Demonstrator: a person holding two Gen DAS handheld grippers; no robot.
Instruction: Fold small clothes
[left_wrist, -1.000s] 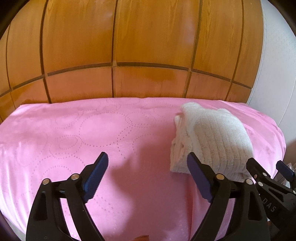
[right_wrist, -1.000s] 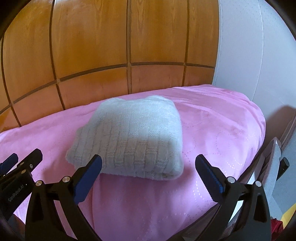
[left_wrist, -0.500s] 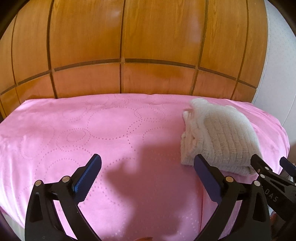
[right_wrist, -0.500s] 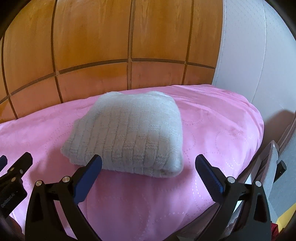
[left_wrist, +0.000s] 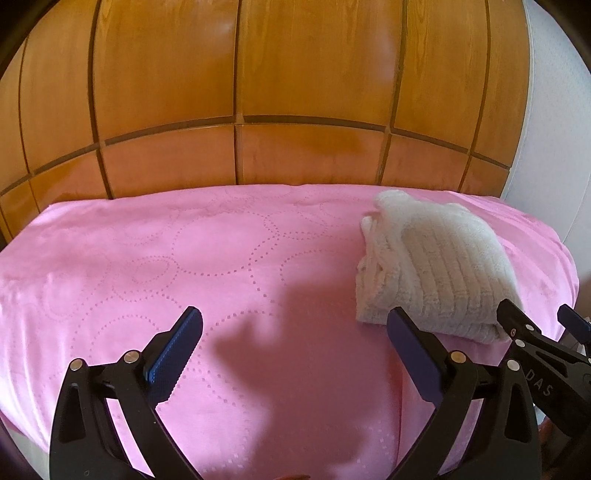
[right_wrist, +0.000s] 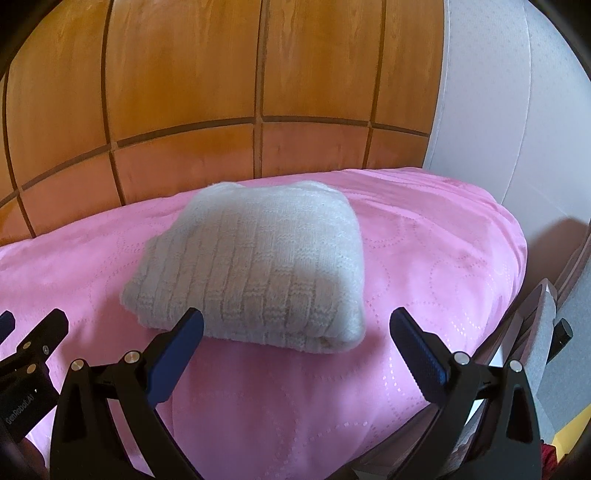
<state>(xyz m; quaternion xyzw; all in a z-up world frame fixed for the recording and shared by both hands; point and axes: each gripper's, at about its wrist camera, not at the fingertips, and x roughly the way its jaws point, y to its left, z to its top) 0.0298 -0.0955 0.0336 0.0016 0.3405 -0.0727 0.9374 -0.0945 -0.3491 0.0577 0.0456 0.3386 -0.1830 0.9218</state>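
Since the knit garment sits as a compact folded bundle near the bed's right edge, fold looks done. Left tool and right tool both spread apart, empty, held just short of it, prob. so bundle stays undisturbed.

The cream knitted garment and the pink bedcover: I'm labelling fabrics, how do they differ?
The cream knitted garment is folded into a thick bundle; the pink bedcover is spread flat. The garment has a ribbed block knit; the bedcover is smooth with dotted circles. Both are soft textiles, and neither is gripped.
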